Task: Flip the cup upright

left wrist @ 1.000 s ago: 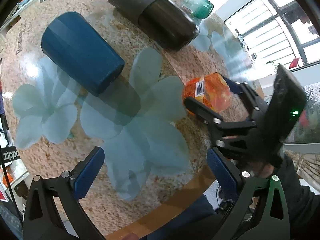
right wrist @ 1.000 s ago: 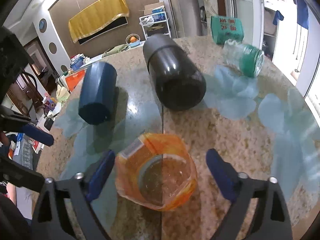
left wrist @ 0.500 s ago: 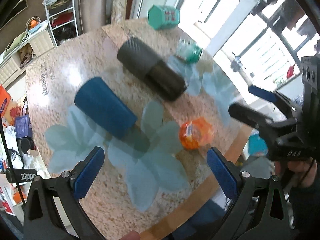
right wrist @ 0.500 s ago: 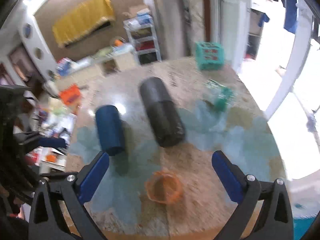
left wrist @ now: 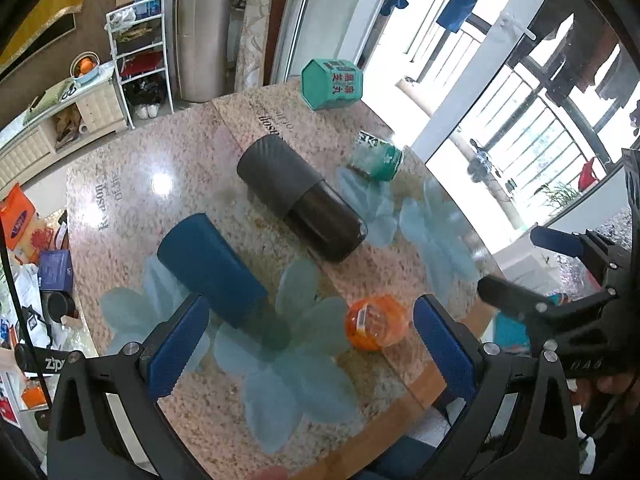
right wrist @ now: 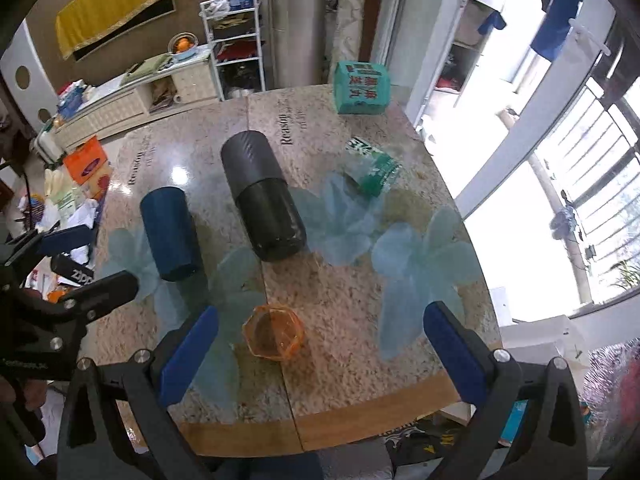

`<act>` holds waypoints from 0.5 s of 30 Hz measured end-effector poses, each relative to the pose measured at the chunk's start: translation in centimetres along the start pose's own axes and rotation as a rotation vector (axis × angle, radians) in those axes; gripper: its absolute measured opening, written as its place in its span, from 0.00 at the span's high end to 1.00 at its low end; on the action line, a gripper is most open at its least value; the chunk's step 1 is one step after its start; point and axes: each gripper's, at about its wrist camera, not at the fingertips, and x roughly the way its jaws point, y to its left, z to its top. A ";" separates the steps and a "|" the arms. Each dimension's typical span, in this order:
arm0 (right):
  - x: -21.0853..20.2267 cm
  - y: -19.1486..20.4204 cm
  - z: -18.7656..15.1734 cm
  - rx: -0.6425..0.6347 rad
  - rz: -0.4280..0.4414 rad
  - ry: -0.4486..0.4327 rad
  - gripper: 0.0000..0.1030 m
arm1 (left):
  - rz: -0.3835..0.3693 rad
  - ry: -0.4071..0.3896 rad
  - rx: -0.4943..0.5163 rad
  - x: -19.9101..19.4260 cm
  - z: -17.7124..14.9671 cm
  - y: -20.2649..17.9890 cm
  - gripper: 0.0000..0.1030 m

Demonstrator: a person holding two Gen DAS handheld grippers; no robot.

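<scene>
A small orange translucent cup stands upright with its mouth up, near the front edge of the round stone table; it also shows in the left wrist view. My right gripper is open and empty, held well above and in front of the cup. My left gripper is open and empty, also high above the table. The right gripper shows at the right of the left wrist view, apart from the cup.
A blue cup, a large black tumbler and a green-capped clear jar lie on their sides on the table. A teal box stands at the far edge. Shelves and clutter surround the table.
The right gripper let go of the orange cup, which now stands upright. Both grippers have pulled up and back from the table.
</scene>
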 end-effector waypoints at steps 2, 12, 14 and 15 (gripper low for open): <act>-0.1 -0.3 0.2 -0.011 0.003 -0.005 0.00 | 0.007 0.000 0.006 -0.1 0.1 -0.8 0.00; -0.1 -2.5 0.5 -0.024 0.097 -0.018 0.00 | 0.095 -0.016 -0.020 0.7 -0.1 -2.7 0.00; -0.1 -2.5 0.6 -0.039 0.103 -0.022 0.00 | 0.109 -0.022 -0.018 0.9 -0.1 -3.2 0.00; -0.2 -2.6 0.6 -0.046 0.105 -0.026 0.00 | 0.122 -0.025 -0.017 0.9 -0.1 -3.4 0.00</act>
